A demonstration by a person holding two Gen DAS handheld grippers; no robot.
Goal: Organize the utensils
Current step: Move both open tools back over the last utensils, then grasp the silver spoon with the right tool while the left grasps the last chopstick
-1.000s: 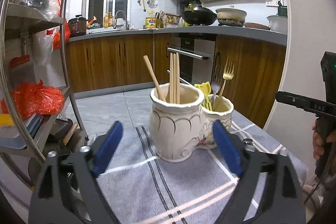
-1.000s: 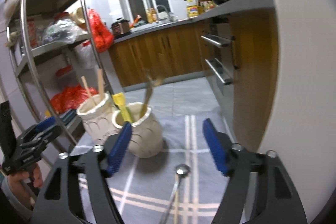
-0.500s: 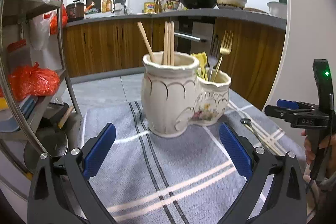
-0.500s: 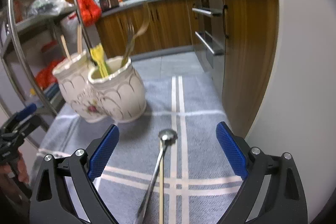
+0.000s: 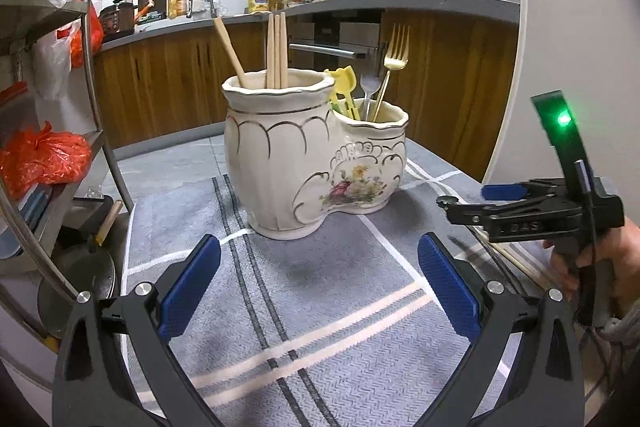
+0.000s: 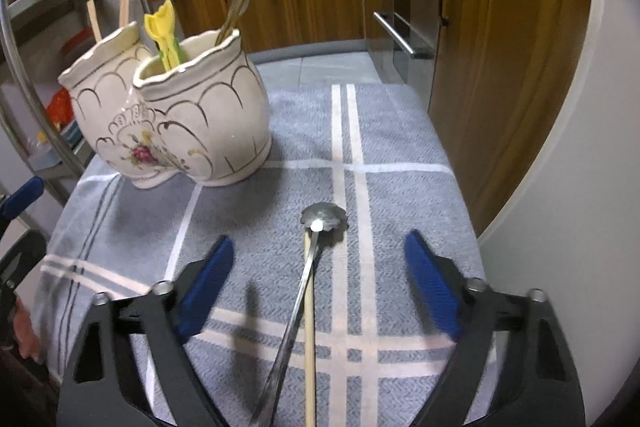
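Wooden kitchen cabinets, grey tiled floor, metal shelving alongside.

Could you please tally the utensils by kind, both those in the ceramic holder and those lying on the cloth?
Chopsticks: 5, with 4 in the holder's taller cup and 1 on the cloth.
Forks: 2, one gold, one silver.
Yellow plastic utensils: 1 cluster; the pieces cannot be separated.
Spoons: 1, on the cloth.
Total: 9.
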